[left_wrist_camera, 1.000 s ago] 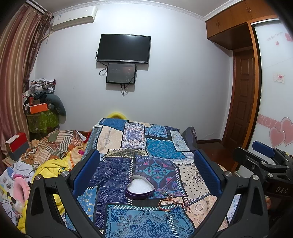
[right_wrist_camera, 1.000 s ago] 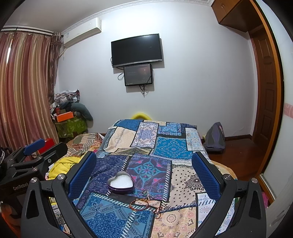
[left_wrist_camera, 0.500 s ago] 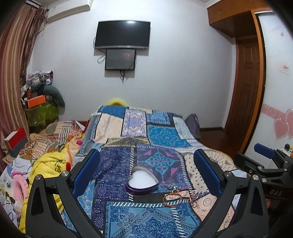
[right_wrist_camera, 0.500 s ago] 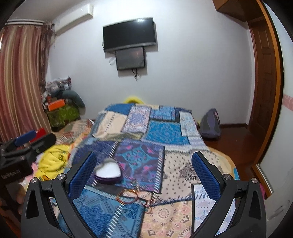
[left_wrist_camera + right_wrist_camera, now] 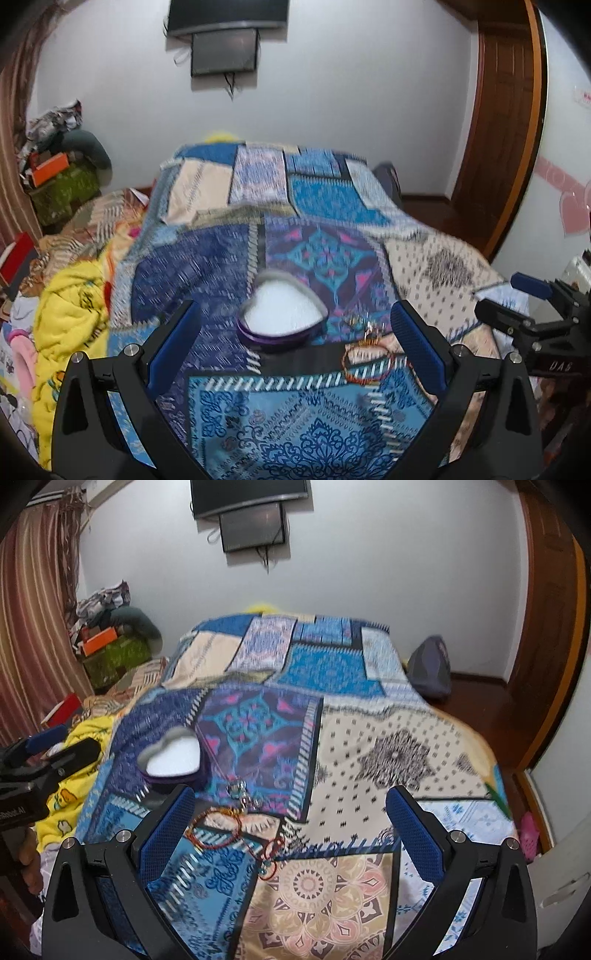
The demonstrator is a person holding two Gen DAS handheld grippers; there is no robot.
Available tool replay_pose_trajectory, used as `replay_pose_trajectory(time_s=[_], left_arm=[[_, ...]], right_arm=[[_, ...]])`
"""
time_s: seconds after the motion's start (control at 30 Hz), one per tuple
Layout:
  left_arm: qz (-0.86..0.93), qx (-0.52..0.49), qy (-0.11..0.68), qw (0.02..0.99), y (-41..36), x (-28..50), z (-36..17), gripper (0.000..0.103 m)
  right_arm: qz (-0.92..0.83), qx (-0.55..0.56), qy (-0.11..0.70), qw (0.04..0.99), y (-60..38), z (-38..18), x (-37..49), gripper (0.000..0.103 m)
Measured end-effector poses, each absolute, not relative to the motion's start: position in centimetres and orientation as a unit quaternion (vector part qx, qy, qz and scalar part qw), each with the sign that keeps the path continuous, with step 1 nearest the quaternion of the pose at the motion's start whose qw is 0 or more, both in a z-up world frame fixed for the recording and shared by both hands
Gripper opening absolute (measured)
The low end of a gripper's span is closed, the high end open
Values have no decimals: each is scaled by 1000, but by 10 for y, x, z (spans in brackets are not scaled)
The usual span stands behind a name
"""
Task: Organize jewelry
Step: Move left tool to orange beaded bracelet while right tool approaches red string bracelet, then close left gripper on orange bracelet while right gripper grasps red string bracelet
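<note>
On the right gripper (image 5: 532, 295), white lettering reads "DAS".

Right tool (image 5: 291, 834) agape above bedspread (image 5: 388, 738); red bracelet (image 5: 214, 829), seemingly beaded, beside heart box (image 5: 171, 757).

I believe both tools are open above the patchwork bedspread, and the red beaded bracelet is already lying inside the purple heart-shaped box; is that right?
Not quite. The red beaded bracelet lies on the patchwork bedspread, outside the purple heart-shaped box, whose white inside looks empty; the right wrist view shows this. The rest holds: the left tool and right tool are both open above the bedspread.
</note>
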State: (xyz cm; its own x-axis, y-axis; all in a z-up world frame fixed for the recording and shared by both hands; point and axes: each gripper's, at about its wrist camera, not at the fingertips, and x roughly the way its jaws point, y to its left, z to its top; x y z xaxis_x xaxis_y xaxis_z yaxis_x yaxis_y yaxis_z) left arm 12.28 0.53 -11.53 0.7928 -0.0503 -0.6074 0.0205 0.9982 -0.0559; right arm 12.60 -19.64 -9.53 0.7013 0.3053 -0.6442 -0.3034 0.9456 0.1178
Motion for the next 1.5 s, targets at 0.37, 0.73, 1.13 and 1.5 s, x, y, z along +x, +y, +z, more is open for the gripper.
replay_pose_trajectory(time_s=[0.37,0.73,1.13,1.5], left_arm=[[-54,-17,413,909,-7,150,-176,96],[-94,-34,469,878,-18,168,-211,60],[-116,-40,480,869,-29,175,-223,38],[-124,-63,483,864,-29,184,-228,18]], right_arm=[[198,10,413,889,-197,-137,146,69],[227,10,451,863,-195,-160,143,44],[256,15,472,844,-181,-175,144,36],[256,14,487,835,-174,-188,151,28]])
